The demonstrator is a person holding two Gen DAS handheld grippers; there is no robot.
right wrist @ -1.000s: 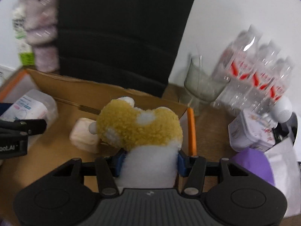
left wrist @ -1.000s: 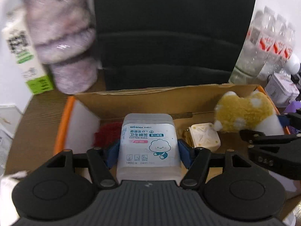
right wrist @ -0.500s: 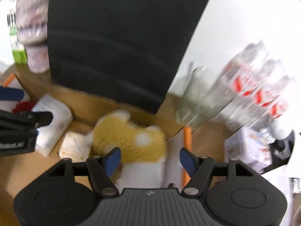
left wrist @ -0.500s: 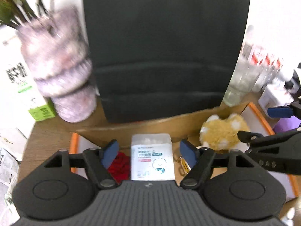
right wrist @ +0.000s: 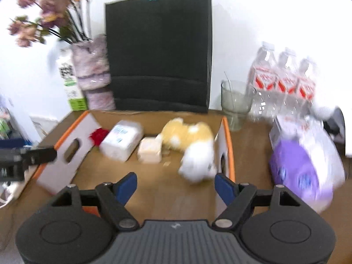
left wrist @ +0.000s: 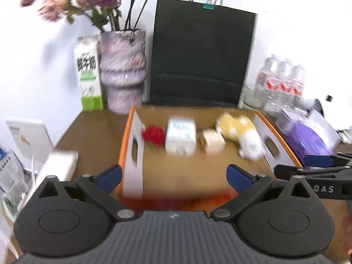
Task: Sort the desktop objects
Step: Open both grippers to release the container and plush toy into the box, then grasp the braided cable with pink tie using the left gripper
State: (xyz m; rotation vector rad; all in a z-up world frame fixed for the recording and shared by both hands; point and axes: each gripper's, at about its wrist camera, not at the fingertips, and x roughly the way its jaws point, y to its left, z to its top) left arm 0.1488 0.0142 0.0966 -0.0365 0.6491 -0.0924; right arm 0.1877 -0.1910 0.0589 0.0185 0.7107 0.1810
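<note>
Both grippers have let go and drawn back from the cardboard box (left wrist: 140, 132): the cotton-bud box (left wrist: 180, 139) and the plush toy (right wrist: 193, 145) now lie free on its floor, with a small cream case (left wrist: 213, 141) between them and a red item (left wrist: 153, 134) at nine o'clock. The left hand-held gripper (left wrist: 173, 177) and right hand-held gripper (right wrist: 175, 186) have just been opening; each stands wide and empty. That pair looks sorted. Around the box, on the brown worktop (left wrist: 94, 132), stand a vase (left wrist: 122, 70), milk carton (left wrist: 88, 74), black bag (left wrist: 202, 57) and bottles (right wrist: 283, 81) at twelve to two o'clock.
</note>
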